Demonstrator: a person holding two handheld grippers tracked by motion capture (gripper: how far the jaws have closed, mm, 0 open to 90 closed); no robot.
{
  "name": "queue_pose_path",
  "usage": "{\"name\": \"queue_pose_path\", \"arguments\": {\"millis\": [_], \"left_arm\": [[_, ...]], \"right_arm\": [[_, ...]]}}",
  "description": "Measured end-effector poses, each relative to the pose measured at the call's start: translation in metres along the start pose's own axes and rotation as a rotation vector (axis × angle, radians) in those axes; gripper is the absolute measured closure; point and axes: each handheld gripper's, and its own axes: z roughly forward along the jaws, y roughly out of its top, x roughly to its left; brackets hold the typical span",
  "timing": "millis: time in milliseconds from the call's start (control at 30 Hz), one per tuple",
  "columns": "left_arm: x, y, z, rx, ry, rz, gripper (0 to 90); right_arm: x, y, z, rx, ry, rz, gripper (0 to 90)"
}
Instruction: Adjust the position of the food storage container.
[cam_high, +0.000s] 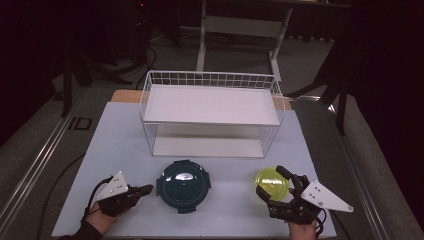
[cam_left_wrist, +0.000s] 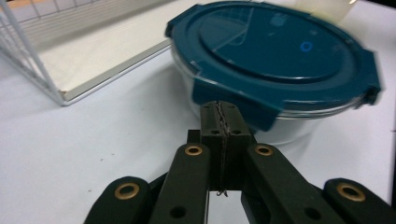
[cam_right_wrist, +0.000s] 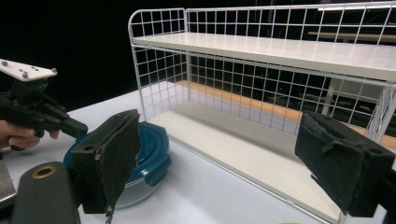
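While the white table (cam_high: 125, 145) lies quiet, the left gripper (cam_high: 145, 189) sits at the near left corner with its jaws pressed flat together, nothing between them, the tips just beside the round container with the dark blue lid (cam_high: 183, 185). From the left gripper view that lid (cam_left_wrist: 280, 51) is right ahead of the closed tips, clips snapped over a clear bowl. Over on the right, the right gripper (cam_high: 272, 182) has its jaws spread wide on either side of a small yellow-lidded container (cam_high: 272, 182); whether the pads touch it, I can't tell. Behind both stands the white wire rack (cam_high: 210, 115), two shelves, both bare. In the right gripper view the rack (cam_right_wrist: 280, 93) rises between the parted pads.
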Motion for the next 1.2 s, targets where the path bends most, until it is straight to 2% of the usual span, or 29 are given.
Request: {"name": "queue_pose_path", "arguments": {"millis": [100, 133, 200, 267, 400, 600, 733, 867, 933, 1200], "left_arm": [[0.001, 0.000, 0.005, 0.009, -0.016, -0.012, 90.0], [-0.001, 0.000, 0.008, 0.016, -0.016, 0.006, 90.0], [0.001, 0.001, 0.009, 0.012, -0.016, -0.008, 90.0], [0.000, 0.003, 0.010, 0.010, -0.008, -0.003, 90.0], [0.000, 0.006, 0.015, 0.009, -0.020, -0.002, 90.0], [-0.004, 0.015, 0.030, 0.014, -0.048, 0.015, 90.0], [-0.005, 0.021, 0.040, 0.014, -0.067, 0.012, 90.0], [-0.006, 0.024, 0.042, 0.016, -0.073, 0.026, 90.0], [-0.005, 0.024, 0.040, 0.007, -0.062, 0.021, 90.0], [-0.005, 0.024, 0.043, 0.007, -0.081, 0.006, 90.0]], "right_arm": [[0.000, 0.000, 0.000, 0.005, 0.008, 0.002, 14.0], [0.000, 0.000, 0.000, 0.005, 0.009, 0.001, 13.9], [0.000, -0.001, 0.000, 0.006, 0.011, 0.004, 14.0], [0.000, -0.001, 0.000, 0.006, 0.012, 0.005, 14.0], [0.000, -0.002, 0.002, 0.016, 0.017, 0.010, 14.1], [0.001, -0.002, 0.002, 0.018, 0.022, 0.007, 14.1], [0.001, -0.004, 0.003, 0.027, 0.024, 0.014, 14.1], [-0.001, -0.004, 0.003, 0.023, 0.022, 0.017, 14.1], [-0.001, -0.003, 0.002, 0.023, 0.020, 0.017, 14.1], [0.000, -0.004, 0.000, 0.027, 0.017, 0.013, 14.1]]}}
